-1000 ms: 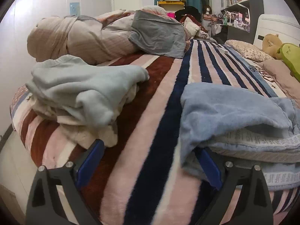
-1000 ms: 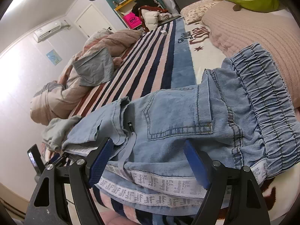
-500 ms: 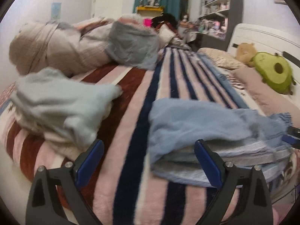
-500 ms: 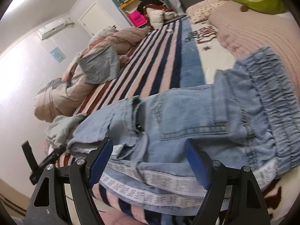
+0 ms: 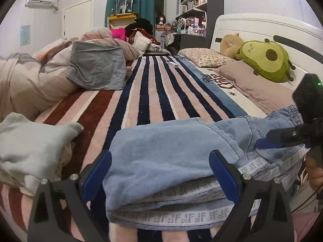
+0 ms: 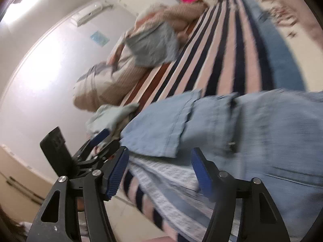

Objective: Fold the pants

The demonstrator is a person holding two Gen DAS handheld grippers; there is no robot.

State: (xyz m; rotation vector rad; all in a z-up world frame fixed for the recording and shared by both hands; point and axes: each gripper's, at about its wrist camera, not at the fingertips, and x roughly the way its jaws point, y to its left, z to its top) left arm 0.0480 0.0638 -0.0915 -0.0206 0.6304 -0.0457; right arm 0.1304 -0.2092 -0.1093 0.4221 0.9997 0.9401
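Both claws spread wide over the folded pants

Lower left of frame, my left claw [image 5: 159, 176] hangs released; the pants [image 5: 169, 151] lie stacked at the bed's [image 5: 145, 100] near edge; my right claw [image 6: 159, 171], released too, should next grip their waistband end

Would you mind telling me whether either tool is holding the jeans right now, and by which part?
Nothing is held: the left tool and right tool are both open, straddling the folded jeans' near edge without closing.

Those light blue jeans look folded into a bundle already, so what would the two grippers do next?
Probably close the open left gripper on the folded light blue denim pants, whose stacked edge lies between its blue pads, to lift or square them.
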